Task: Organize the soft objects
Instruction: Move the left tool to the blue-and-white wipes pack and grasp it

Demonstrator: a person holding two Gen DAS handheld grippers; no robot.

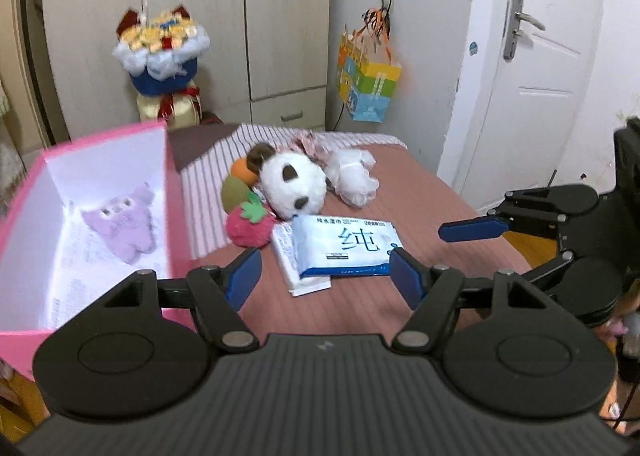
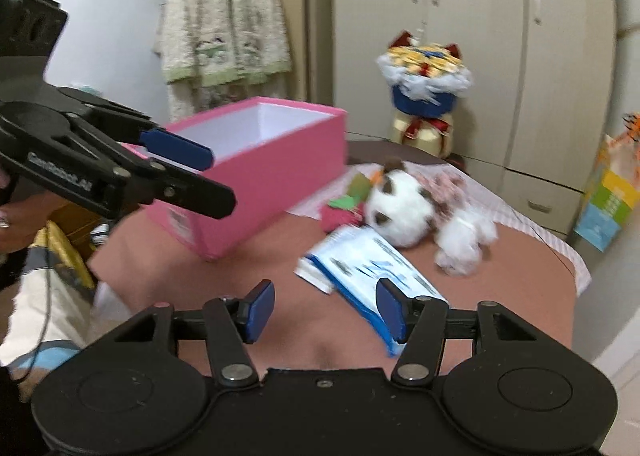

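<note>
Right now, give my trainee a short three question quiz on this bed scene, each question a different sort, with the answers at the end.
1. True or false: the pink box already holds a purple plush.
2. What lies nearest the left gripper? A) the panda B) the blue wipes pack C) the strawberry
3. Fill in: neither the left gripper nor the right gripper holds anything; both are ____.

Key: 1 true. 2 B. 3 open.
</note>
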